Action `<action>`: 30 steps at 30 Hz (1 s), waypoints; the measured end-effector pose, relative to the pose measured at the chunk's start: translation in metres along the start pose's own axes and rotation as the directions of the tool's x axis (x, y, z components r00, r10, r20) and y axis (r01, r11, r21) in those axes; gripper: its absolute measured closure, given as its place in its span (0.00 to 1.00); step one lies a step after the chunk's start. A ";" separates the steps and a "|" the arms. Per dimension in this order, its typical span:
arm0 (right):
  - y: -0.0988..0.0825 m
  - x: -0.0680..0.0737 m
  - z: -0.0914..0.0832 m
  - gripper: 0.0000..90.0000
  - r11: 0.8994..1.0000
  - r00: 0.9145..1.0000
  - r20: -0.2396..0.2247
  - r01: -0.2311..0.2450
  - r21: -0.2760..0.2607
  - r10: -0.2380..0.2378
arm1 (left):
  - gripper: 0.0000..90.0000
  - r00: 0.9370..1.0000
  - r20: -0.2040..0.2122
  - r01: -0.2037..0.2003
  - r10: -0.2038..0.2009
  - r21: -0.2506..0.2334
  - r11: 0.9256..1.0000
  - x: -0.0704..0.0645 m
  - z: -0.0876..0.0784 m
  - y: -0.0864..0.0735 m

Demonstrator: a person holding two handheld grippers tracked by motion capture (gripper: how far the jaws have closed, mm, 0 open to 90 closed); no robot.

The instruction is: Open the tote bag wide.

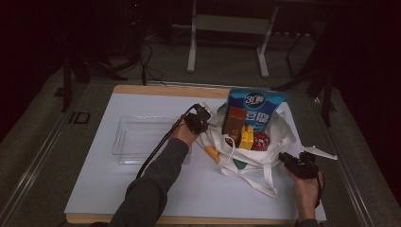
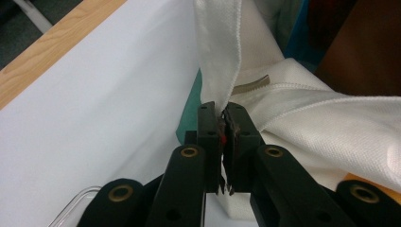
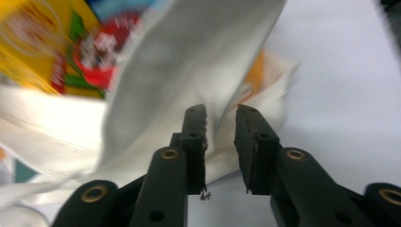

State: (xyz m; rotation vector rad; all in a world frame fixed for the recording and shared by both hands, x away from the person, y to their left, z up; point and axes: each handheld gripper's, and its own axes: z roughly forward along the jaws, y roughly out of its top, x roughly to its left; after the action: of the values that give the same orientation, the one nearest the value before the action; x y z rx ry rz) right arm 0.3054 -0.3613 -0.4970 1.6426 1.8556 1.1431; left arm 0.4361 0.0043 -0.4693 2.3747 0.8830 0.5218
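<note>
Left gripper (image 1: pixel 202 117): black body, a black cable trailing back along the forearm. Two black jaws rise on thick black arms, each arm pinned with brass-ringed rivets and small dark screw holes; a red mark sits on one inner pad (image 2: pixel 222 140) — the pad edges look worn.

Right gripper (image 1: pixel 289 160): same black build, brass-ringed pivots, ridged inner pad faces (image 3: pixel 203 124); a pale grey three-cornered plate on top.

Person: long dark grey-green sleeve (image 1: pixel 151 187) on the left arm.

Tote bag (image 1: pixel 257 146) right of the tray (image 1: pixel 137 139) on the mat (image 1: pixel 118 189), snack packs (image 1: pixel 253 118) standing inside the bag
</note>
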 end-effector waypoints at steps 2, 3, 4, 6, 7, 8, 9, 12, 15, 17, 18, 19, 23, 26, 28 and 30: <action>0.007 0.000 -0.012 0.75 0.999 1.000 -0.007 -0.002 -0.035 0.002 | 0.96 1.000 0.002 0.000 0.000 -0.002 1.000 0.000 -0.001 0.001; 0.010 0.000 -0.017 0.73 0.999 1.000 -0.007 0.000 -0.053 -0.001 | 0.96 1.000 0.002 -0.002 0.002 -0.003 1.000 0.000 -0.002 0.001; 0.014 0.000 -0.022 0.71 0.998 1.000 -0.005 0.007 -0.070 -0.007 | 0.96 1.000 0.001 -0.002 0.002 -0.004 1.000 -0.001 -0.003 0.001; 0.022 0.000 -0.031 0.69 0.995 1.000 -0.008 0.015 -0.099 -0.016 | 0.96 1.000 0.002 -0.002 0.002 -0.005 1.000 -0.001 -0.003 0.001; 0.027 0.001 -0.035 0.67 0.994 1.000 -0.003 0.023 -0.107 -0.023 | 0.96 1.000 0.002 -0.002 0.002 -0.004 1.000 0.000 -0.003 0.001; 0.031 0.001 -0.038 0.66 0.992 1.000 -0.001 0.025 -0.120 -0.026 | 0.96 1.000 0.002 0.000 0.000 -0.005 1.000 0.000 -0.002 0.001; 0.035 0.000 -0.041 0.65 0.990 1.000 -0.001 0.029 -0.136 -0.029 | 0.96 1.000 0.002 0.001 -0.001 -0.006 1.000 0.000 -0.002 0.001; 0.044 0.001 -0.046 0.63 0.987 0.999 0.009 0.035 -0.158 -0.034 | 0.96 1.000 0.001 -0.002 0.002 -0.007 1.000 -0.001 -0.002 0.001; 0.057 0.005 -0.044 0.63 0.983 0.998 0.027 0.066 -0.169 -0.062 | 0.96 1.000 0.000 -0.004 0.004 -0.007 1.000 -0.001 -0.003 0.001; 0.059 0.006 -0.041 0.67 0.983 0.996 0.039 0.080 -0.164 -0.075 | 0.96 1.000 -0.001 -0.004 0.004 -0.006 1.000 -0.001 -0.003 0.001; 0.061 0.007 -0.037 0.67 0.983 0.996 0.048 0.088 -0.159 -0.081 | 0.96 1.000 -0.001 -0.004 0.004 -0.006 1.000 -0.001 -0.003 0.001; 0.065 0.007 -0.028 0.84 0.984 0.993 0.071 0.100 -0.148 -0.091 | 0.96 1.000 -0.002 -0.008 0.008 -0.006 1.000 -0.001 -0.003 0.001; 0.069 0.008 -0.017 0.95 0.984 0.990 0.090 0.120 -0.130 -0.108 | 0.96 1.000 -0.005 -0.009 0.009 -0.004 1.000 0.000 -0.002 0.001; 0.075 0.010 -0.008 0.97 0.984 0.981 0.134 0.154 -0.088 -0.142 | 0.97 1.000 -0.015 -0.007 0.007 0.004 1.000 0.001 0.000 0.001; 0.077 0.009 -0.002 0.97 0.985 0.977 0.148 0.163 -0.060 -0.153 | 0.97 1.000 -0.021 -0.003 0.003 0.011 1.000 0.001 0.002 0.001; 0.075 0.006 0.005 0.97 0.986 0.976 0.153 0.163 -0.037 -0.155 | 0.97 1.000 -0.023 0.002 -0.002 0.013 1.000 0.002 0.003 0.000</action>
State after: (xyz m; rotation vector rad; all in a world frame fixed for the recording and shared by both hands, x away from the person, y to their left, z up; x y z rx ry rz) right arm 0.3539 -0.3562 -0.4391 1.4802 1.8117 0.9636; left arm 0.4394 0.0044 -0.4711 2.3841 0.9013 0.5452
